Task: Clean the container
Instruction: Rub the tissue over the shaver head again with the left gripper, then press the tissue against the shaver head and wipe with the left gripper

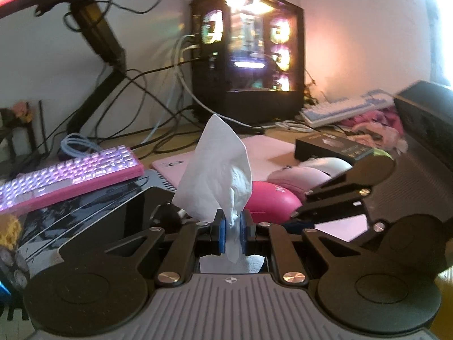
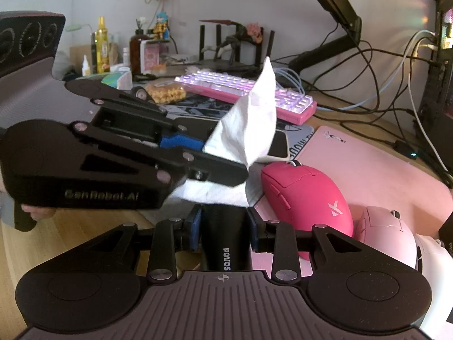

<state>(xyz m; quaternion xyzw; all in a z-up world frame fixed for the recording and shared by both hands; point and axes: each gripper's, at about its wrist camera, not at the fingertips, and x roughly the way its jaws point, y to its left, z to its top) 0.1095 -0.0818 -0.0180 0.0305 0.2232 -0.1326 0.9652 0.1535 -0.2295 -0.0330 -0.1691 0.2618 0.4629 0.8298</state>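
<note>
While tissue (image 1: pixel 218 164) overhangs, container (image 2: pixel 223 238) clamped.

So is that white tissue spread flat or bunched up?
Bunched up: the left gripper pinches the tissue into a crumpled, upright peak.

A black container (image 2: pixel 223 238) printed "POVOS" stands between blue pads. A crumpled white tissue (image 1: pixel 218 170) rises above it, its lower end touching the container's top.
</note>
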